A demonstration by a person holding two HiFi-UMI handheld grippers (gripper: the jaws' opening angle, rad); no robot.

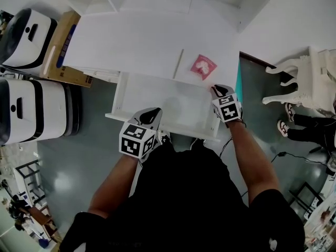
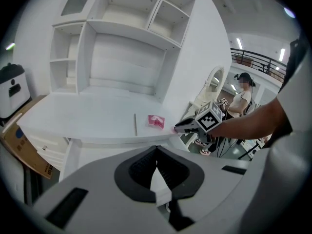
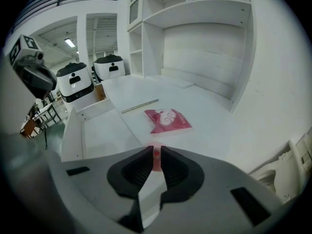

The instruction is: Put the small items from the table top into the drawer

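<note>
The task looked barely begun. The left gripper (image 1: pixel 151 113) hung at 6 o'clock of the open drawer (image 1: pixel 173 101), just over its front rim, with its jaws together and nothing between them. The drawer's white floor showed bare in both the head view and the right gripper view, so by my reading nothing had gone in. At 12 o'clock of the drawer a thin stick (image 1: pixel 179 63) lay on the surface (image 1: pixel 131 46), and just beside it, at its 3 o'clock, a flat pink packet (image 1: pixel 203 66); both were untouched. The right gripper (image 1: pixel 216 91) sat at the surface's front edge, at 5 o'clock of the packet, its jaws closed on a small pink piece (image 3: pixel 156 156) too small to tell what it was. That piece seemed first in line for the drawer, with the stick and the packet left to follow.

The surface was plain white and otherwise bare, with white open shelves (image 2: pixel 131 43) rising along its far side. At 9 o'clock of it stood two white machines (image 1: pixel 26 35) with dark fronts and a cardboard box (image 1: pixel 65 41) leaning against its end. The floor (image 1: pixel 79 156) was grey and glossy. At 3 o'clock stood a white chair (image 1: pixel 307 83), with someone's shoes (image 1: pixel 286 126) near it.
</note>
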